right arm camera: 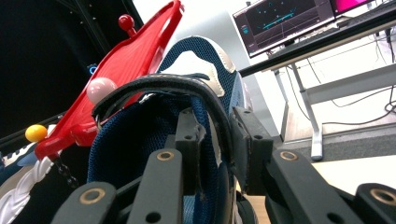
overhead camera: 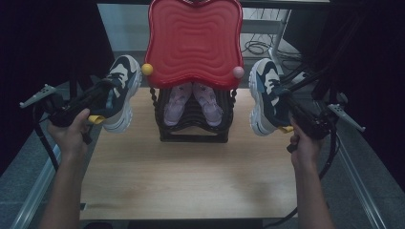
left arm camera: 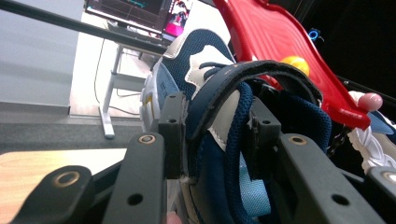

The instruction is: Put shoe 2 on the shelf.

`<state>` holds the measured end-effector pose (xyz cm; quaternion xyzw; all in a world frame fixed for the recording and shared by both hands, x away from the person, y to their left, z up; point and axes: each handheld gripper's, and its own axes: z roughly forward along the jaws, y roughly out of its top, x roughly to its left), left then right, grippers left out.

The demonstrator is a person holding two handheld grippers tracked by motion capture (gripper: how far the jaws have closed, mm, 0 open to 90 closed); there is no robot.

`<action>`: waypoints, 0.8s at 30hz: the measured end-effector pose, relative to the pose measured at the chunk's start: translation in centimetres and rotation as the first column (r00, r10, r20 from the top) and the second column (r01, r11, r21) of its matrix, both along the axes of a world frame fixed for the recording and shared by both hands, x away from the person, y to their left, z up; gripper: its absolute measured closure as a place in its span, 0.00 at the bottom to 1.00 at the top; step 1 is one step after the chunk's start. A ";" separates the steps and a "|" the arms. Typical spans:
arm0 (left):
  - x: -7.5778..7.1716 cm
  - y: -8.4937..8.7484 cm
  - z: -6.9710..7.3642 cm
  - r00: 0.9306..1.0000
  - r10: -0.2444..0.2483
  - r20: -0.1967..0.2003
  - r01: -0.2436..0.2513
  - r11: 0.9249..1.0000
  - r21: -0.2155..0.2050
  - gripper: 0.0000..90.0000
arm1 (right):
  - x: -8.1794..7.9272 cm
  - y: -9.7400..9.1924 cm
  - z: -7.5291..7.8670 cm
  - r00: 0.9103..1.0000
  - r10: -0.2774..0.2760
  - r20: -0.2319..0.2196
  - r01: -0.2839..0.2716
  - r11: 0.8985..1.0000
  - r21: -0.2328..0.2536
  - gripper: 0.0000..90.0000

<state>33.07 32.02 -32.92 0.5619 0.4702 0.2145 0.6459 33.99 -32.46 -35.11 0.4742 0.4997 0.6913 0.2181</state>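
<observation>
My left gripper point(overhead camera: 98, 102) is clamped on the heel collar of the left sneaker point(overhead camera: 120, 90), lifted clear of the wooden table point(overhead camera: 191, 176) beside the rack. My right gripper point(overhead camera: 291, 112) pinches the collar of the right sneaker point(overhead camera: 265, 95), also held in the air. Between them stands a black shoe rack point(overhead camera: 193, 129) holding pink sneakers point(overhead camera: 193, 102), under its red tray top point(overhead camera: 193, 43).

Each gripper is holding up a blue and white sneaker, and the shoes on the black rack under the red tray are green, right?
Not quite. The shoes on the black rack are pink, not green, as the high view shows. The rest holds: the left gripper and right gripper each hold up a blue and white sneaker, and the rack sits under the red tray.
</observation>
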 end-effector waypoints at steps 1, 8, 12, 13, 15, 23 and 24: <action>0.0 0.0 0.2 1.000 0.000 0.003 0.000 1.000 -0.001 0.72 | 0.1 0.0 0.2 1.000 0.000 0.002 0.000 1.000 0.000 0.82; 0.4 0.0 2.0 1.000 0.009 0.019 -0.009 1.000 0.011 0.72 | 0.5 0.3 1.9 1.000 -0.010 0.028 0.011 1.000 -0.004 0.82; 0.6 -0.1 3.0 0.999 0.011 0.031 -0.011 1.000 0.012 0.72 | 0.9 0.5 2.8 0.999 -0.022 0.036 0.022 1.000 -0.012 0.81; 0.7 -0.1 3.1 0.999 0.012 0.034 -0.012 1.000 0.012 0.72 | 1.0 0.5 3.1 0.999 -0.026 0.039 0.027 1.000 -0.011 0.81; 0.9 -0.1 3.7 0.999 0.013 0.038 -0.014 1.000 0.008 0.72 | 1.2 0.6 3.6 0.999 -0.028 0.046 0.029 1.000 -0.012 0.81; 1.6 -0.4 5.8 0.998 0.013 0.064 -0.013 1.000 -0.004 0.72 | 1.5 0.9 6.2 0.997 -0.031 0.074 0.031 0.999 -0.006 0.81; 1.7 -0.5 6.1 0.998 0.015 0.066 -0.015 1.000 -0.005 0.72 | 1.6 0.9 6.5 0.997 -0.028 0.077 0.028 1.000 -0.003 0.81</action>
